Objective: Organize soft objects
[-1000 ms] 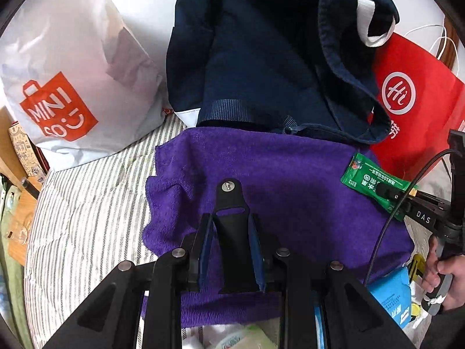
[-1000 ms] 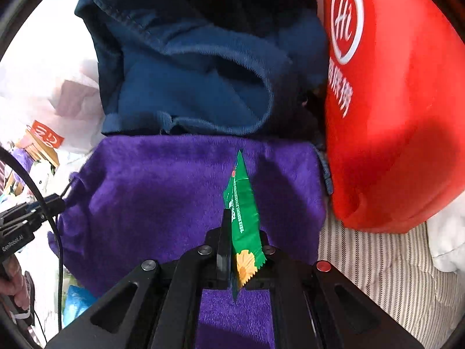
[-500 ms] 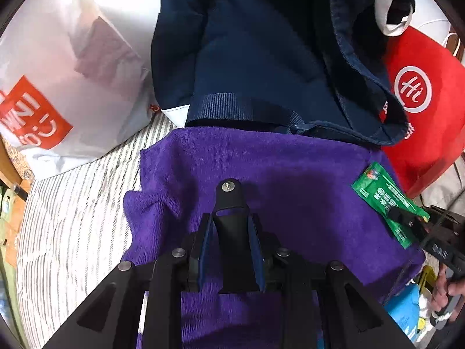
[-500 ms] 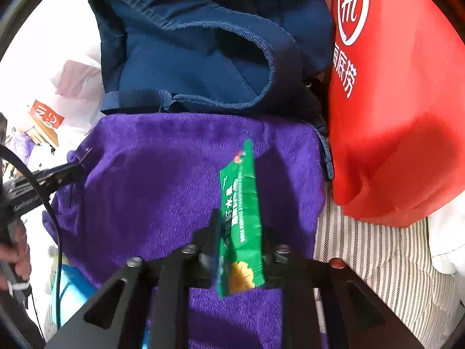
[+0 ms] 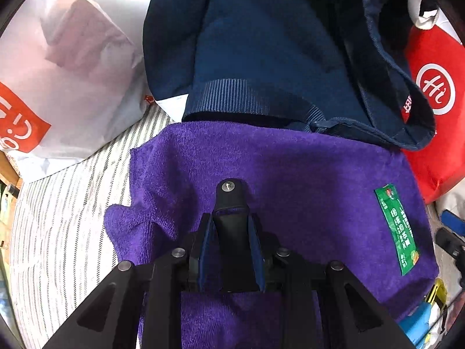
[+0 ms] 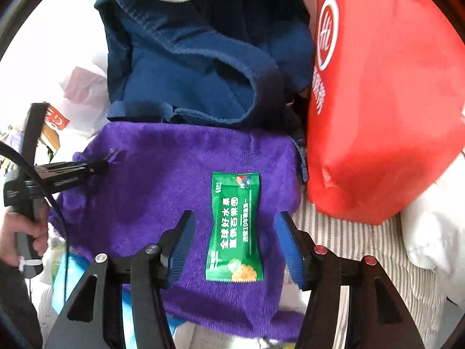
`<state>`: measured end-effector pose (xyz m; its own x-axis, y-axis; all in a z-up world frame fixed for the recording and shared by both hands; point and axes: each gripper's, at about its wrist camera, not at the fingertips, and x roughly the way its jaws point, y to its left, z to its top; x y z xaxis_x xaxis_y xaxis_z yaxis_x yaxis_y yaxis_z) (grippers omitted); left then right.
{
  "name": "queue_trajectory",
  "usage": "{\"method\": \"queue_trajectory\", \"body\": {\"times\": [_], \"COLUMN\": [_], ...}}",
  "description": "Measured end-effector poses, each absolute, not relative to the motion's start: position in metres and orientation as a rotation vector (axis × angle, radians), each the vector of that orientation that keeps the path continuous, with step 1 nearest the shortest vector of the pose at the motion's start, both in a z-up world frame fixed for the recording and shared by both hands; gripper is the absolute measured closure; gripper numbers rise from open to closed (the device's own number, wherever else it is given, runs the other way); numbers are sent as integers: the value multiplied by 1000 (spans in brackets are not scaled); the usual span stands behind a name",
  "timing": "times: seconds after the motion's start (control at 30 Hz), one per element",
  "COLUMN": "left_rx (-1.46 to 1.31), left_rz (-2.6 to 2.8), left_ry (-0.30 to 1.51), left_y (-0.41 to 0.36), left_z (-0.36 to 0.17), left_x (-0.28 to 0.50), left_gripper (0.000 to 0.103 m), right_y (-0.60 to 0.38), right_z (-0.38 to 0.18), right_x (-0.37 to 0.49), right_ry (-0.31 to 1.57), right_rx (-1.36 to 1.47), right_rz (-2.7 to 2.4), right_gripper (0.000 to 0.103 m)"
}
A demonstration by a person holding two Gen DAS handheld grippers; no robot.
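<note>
A green snack packet (image 6: pixel 234 228) lies flat on a purple towel (image 6: pixel 151 180), between the open jaws of my right gripper (image 6: pixel 234 218); nothing is held. The packet also shows in the left wrist view (image 5: pixel 397 228) at the towel's (image 5: pixel 290 168) right side. My left gripper (image 5: pixel 231 200) is shut and empty, hovering over the towel's middle. It shows from the side in the right wrist view (image 6: pixel 100 166). A navy garment (image 5: pixel 261 52) lies behind the towel, also seen in the right wrist view (image 6: pixel 186 58).
A red bag (image 6: pixel 377 101) stands right of the towel, also in the left wrist view (image 5: pixel 436 110). A white shopping bag (image 5: pixel 64 81) lies at the left on the striped bedsheet (image 5: pixel 64 226). Blue packaging (image 5: pixel 418 322) lies by the towel's near edge.
My right gripper opened and let the green packet go; it now lies flat on the towel. The left gripper moved closer over the towel, still shut.
</note>
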<state>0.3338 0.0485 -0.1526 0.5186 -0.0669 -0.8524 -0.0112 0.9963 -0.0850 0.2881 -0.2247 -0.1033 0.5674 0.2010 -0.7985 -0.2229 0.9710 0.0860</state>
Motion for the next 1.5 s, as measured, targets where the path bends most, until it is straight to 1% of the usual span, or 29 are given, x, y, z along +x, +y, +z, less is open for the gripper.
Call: {"method": "queue_trajectory", "body": {"times": [0.2, 0.23, 0.3, 0.33, 0.4, 0.43, 0.5, 0.53, 0.67, 0.87, 0.97, 1.0, 1.03, 1.07, 1.1, 1.27, 1.33, 1.37, 1.5], "left_rx": [-84, -96, -101, -103, -107, -106, -103, -103, -90, -82, -73, -71, -70, -68, -63, -69, -73, -74, -90], "left_rz": [-25, -28, -28, -27, -26, -25, -22, -21, -20, -13, -13, -13, -13, -14, -12, 7, 12, 13, 24], "left_ry": [1055, 1056, 1067, 1063, 1053, 1048, 1034, 1025, 987, 953, 951, 951, 951, 949, 948, 938, 939, 940, 944], "left_y": [44, 44, 45, 45, 43, 42, 41, 40, 43, 48, 43, 42, 43, 44, 44, 52, 53, 53, 59], "left_z": [-158, -157, -158, -156, -150, -147, -138, -132, -110, -86, -78, -76, -72, -71, -68, -64, -63, -64, -72], "left_x": [338, 338, 342, 341, 338, 336, 331, 328, 308, 274, 256, 250, 241, 235, 228, 196, 185, 181, 160], "left_gripper": [77, 72, 66, 59, 52, 52, 52, 52, 48, 47, 47, 47, 47, 47, 47, 47, 46, 46, 45], "right_y": [-238, -241, -246, -251, -257, -262, -269, -274, -294, -290, -280, -277, -275, -274, -272, -269, -268, -268, -277], "right_z": [-77, -74, -69, -66, -63, -63, -64, -66, -76, -94, -106, -112, -118, -124, -132, -146, -148, -148, -130], "right_x": [259, 254, 245, 240, 231, 225, 216, 210, 188, 144, 135, 135, 135, 136, 138, 143, 147, 147, 144], "right_ry": [893, 886, 875, 875, 874, 876, 884, 888, 918, 943, 961, 977, 997, 1018, 1044, 1057, 1066, 1067, 1022], "right_rx": [-17, -18, -11, -5, 1, 2, 3, 8, 50, 14, -26, -46, -64, -79, -96, -116, -112, -104, -37], "right_rz": [238, 233, 220, 214, 200, 191, 175, 164, 148, 218, 247, 245, 239, 240, 243, 277, 298, 317, 322], "right_gripper": [46, 46, 45, 44, 43, 42, 37, 37, 36, 37, 41, 49, 55, 64, 70, 72, 90, 96, 96]}}
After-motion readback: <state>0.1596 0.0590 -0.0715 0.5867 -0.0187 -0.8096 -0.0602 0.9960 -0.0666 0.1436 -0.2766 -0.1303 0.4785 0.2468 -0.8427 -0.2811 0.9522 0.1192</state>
